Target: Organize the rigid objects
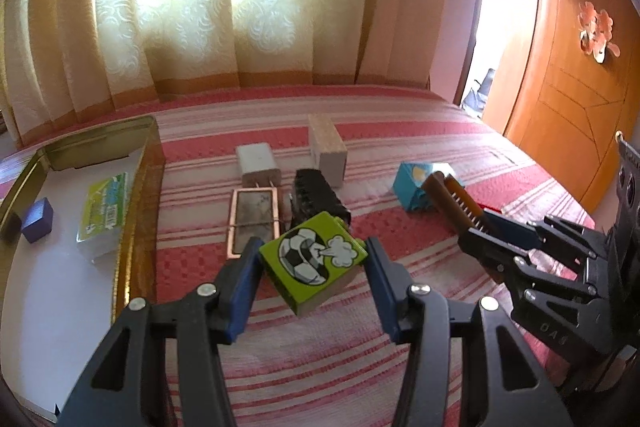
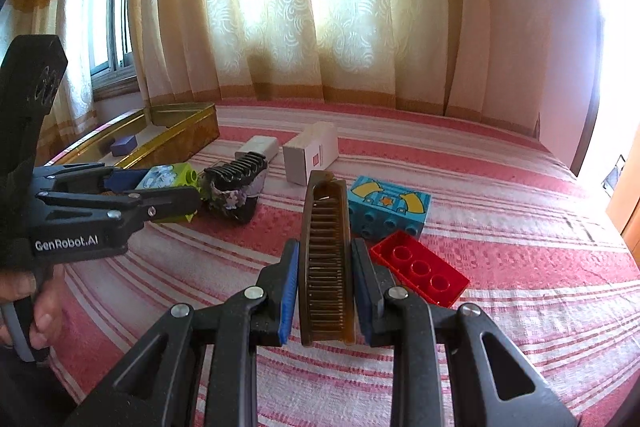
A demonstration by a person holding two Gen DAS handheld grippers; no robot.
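Observation:
My left gripper [image 1: 314, 263] is shut on a green toy block with a football picture [image 1: 314, 261], held just above the striped bed cover; it also shows in the right wrist view [image 2: 170, 179]. My right gripper [image 2: 325, 283] is shut on a brown comb [image 2: 326, 259], which stands up between the pads; the comb also shows in the left wrist view [image 1: 452, 203]. A gold tin box [image 1: 136, 195] lies at the left, holding a purple cube [image 1: 38, 219] and a green-and-white packet [image 1: 105, 217].
On the bed lie a white charger [image 1: 257, 163], a framed mirror [image 1: 253, 217], a black hair clip [image 1: 318, 197], a white carton [image 1: 327, 151], a blue toy block [image 2: 390, 207] and a red brick [image 2: 420, 269]. Curtains hang behind. An orange door [image 1: 568, 75] is at the right.

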